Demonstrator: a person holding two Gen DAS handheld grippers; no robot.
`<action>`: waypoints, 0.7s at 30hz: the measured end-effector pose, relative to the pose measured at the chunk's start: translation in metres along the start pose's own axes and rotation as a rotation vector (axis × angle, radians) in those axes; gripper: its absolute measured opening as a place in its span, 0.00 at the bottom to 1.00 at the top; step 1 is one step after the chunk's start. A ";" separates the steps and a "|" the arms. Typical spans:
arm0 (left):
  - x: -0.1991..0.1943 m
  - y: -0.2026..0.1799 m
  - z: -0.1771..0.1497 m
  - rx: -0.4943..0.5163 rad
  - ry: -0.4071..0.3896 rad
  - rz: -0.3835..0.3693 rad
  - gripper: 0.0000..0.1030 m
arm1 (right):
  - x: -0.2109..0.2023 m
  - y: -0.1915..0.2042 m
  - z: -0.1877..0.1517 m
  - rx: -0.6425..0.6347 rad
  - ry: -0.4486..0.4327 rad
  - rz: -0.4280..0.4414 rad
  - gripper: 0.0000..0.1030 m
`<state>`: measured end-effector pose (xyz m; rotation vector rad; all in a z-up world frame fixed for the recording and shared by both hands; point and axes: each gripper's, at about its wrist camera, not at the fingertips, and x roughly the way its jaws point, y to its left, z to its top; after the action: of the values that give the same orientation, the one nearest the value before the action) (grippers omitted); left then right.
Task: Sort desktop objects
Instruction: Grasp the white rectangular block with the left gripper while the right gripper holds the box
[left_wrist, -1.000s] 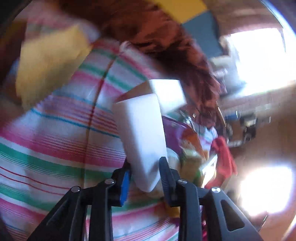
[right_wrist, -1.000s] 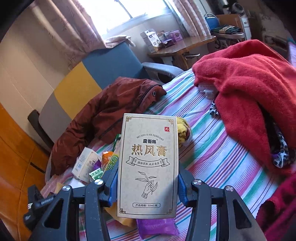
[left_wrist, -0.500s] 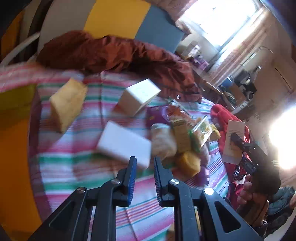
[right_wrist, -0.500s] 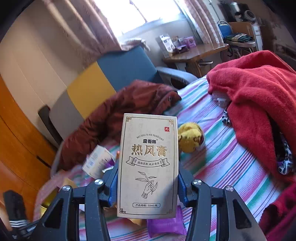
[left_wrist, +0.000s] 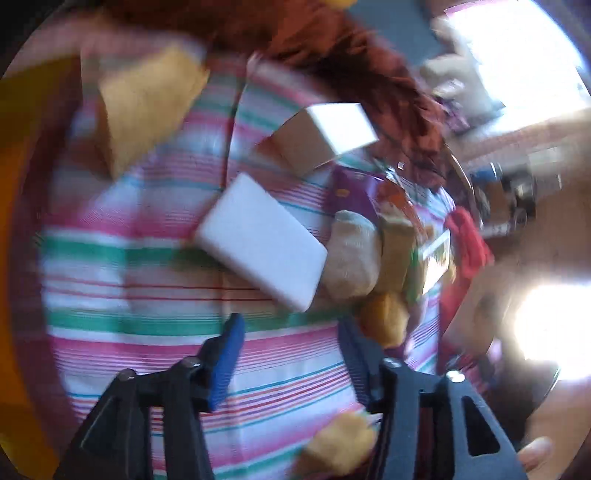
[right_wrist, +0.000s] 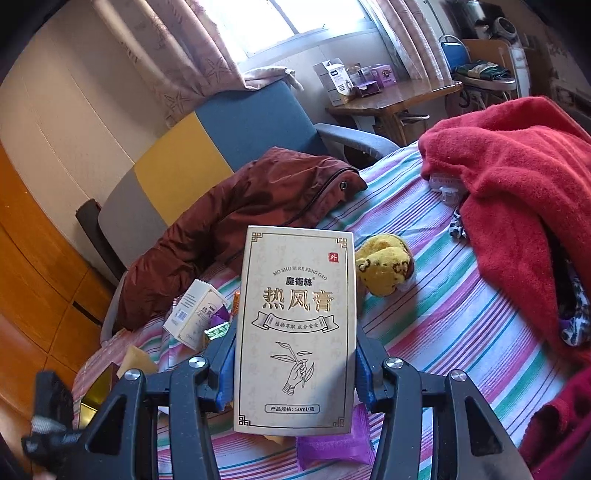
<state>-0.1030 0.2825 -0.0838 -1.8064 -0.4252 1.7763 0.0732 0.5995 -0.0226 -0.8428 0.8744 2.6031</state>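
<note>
Striped in pink, green and white, the bedsheet (right_wrist: 436, 332) fills both my views, with a brown jacket (right_wrist: 236, 221) bunched at its far edge against a chair with blue, yellow and grey panels (right_wrist: 192, 162) and a red blanket (right_wrist: 524, 192) heaped on the right.

My right gripper (right_wrist: 295, 365) is clamped on a cream medicine box (right_wrist: 295, 328), held upright with its printed face toward the camera, both blue-padded fingers pressed to its long sides. Behind it a yellow plush toy (right_wrist: 384, 273) lies on the sheet just right of the box, a smaller white carton (right_wrist: 194, 314) leans on the left, and a purple packet (right_wrist: 332, 446) lies underneath, near the bottom edge.

My left gripper (left_wrist: 291, 354) hangs open over the sheet with nothing between its fingers. Beyond it, slightly left of centre, a flat white box (left_wrist: 262, 243) lies tilted on the stripes, apart from the fingertips. A second white carton (left_wrist: 321, 136) sits farther off, a yellow sponge-like block (left_wrist: 144, 103) to the far left, and a blurred cluster of snack packets (left_wrist: 391, 236) touches the flat box's right end.
</note>
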 end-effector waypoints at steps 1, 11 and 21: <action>0.006 0.001 0.007 -0.055 0.011 -0.001 0.54 | -0.001 0.000 0.000 0.003 -0.002 0.007 0.50; 0.036 -0.035 0.045 -0.087 0.022 0.245 0.70 | -0.002 -0.014 0.003 0.099 0.022 0.151 0.51; 0.061 -0.047 0.057 0.059 -0.004 0.549 0.69 | 0.021 0.007 -0.005 0.003 0.144 0.099 0.50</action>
<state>-0.1472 0.3648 -0.1031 -2.0043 0.1434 2.1163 0.0557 0.5927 -0.0355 -1.0218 0.9823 2.6505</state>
